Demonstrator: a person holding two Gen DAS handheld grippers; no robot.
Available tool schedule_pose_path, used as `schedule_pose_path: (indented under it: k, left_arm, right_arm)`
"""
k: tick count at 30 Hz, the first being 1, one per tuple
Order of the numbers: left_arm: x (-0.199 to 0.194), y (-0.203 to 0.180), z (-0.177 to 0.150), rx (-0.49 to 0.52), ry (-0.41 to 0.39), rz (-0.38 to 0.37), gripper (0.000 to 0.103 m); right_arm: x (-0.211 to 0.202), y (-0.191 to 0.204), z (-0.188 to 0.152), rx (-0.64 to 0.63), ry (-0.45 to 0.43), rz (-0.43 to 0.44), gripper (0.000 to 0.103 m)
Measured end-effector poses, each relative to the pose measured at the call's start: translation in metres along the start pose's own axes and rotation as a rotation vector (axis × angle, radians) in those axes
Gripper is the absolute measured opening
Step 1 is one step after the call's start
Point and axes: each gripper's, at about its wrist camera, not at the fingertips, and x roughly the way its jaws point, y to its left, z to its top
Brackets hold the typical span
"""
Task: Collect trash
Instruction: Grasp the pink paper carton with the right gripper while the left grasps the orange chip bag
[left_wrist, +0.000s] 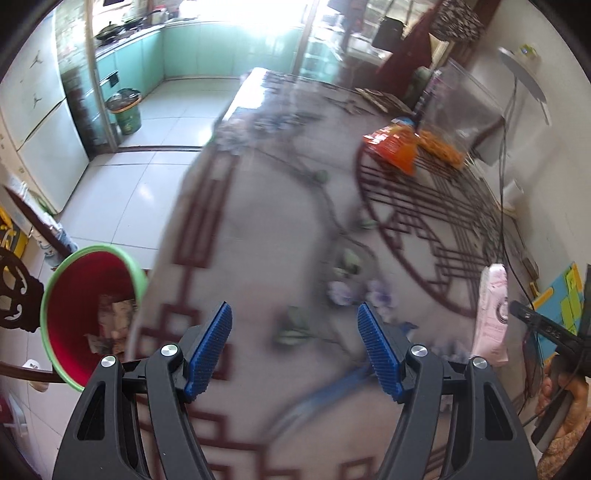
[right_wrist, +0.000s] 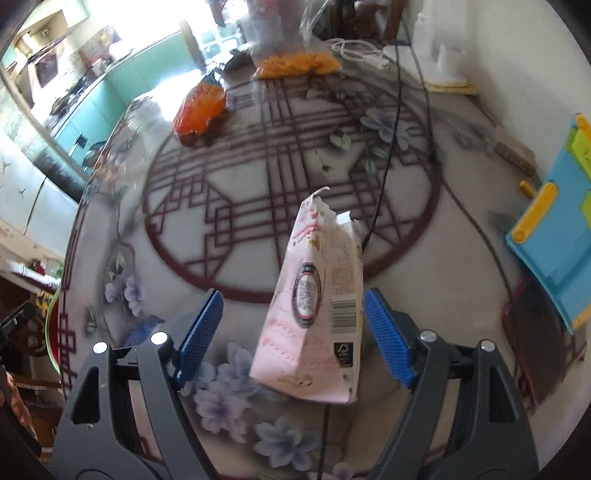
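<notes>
1. Pink packet (right_wrist: 317, 310) stands on the worktop (right_wrist: 258, 206) between the right gripper (right_wrist: 293, 328) fingers, torn mouth up and away from the camera, long axis roughly upright; pads clear of it, spread wide, nothing gripped.
2. Left gripper (left_wrist: 294, 345) fingers wide apart, empty, over bare worktop.
3. Red bin (left_wrist: 88, 314) with green rim at the worktop's left edge already holds some scraps.
4. Left to do, by my read: pink packet, orange wrapper (right_wrist: 201, 107), maybe the clear bag of orange snacks (right_wrist: 295, 62).

Your left gripper (left_wrist: 294, 345) and right gripper (right_wrist: 293, 332) match: black angular arms, silver screws, ribbed blue pads (left_wrist: 210, 345).
</notes>
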Motion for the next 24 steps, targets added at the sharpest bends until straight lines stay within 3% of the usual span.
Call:
schedule_pose_path:
  k: [5, 8, 11, 12, 15, 18, 22, 24]
  left_arm:
    - [0.004, -0.050, 0.007, 0.025, -0.015, 0.000, 0.067]
    - [0.008, -0.078, 0.022, 0.039, -0.045, 0.004, 0.068]
    - [0.015, -0.108, 0.046, 0.059, -0.086, 0.008, 0.068]
    - [0.017, -0.116, 0.052, 0.068, -0.096, 0.011, 0.068]
    - [0.030, -0.144, 0.086, 0.096, -0.134, 0.022, 0.068]
    - [0.055, -0.168, 0.119, 0.132, -0.125, 0.041, 0.068]
    - [0.088, -0.196, 0.162, 0.223, -0.197, 0.079, 0.068]
    - [0.114, -0.206, 0.184, 0.270, -0.190, 0.119, 0.071]
  right_arm:
    - [0.031, -0.013, 0.004, -0.028, 0.087, 0.028, 0.077]
    - [0.049, -0.013, 0.001, -0.109, 0.150, 0.017, 0.072]
    - [0.051, -0.015, 0.003, -0.157, 0.152, 0.076, 0.072]
    - [0.052, -0.017, 0.004, -0.167, 0.156, 0.096, 0.063]
    - [0.050, -0.026, 0.012, -0.156, 0.155, 0.159, 0.056]
    - [0.049, -0.030, 0.017, -0.162, 0.159, 0.188, 0.054]
    - [0.038, -0.036, 0.027, -0.149, 0.118, 0.245, 0.053]
    - [0.034, -0.037, 0.032, -0.148, 0.111, 0.267, 0.054]
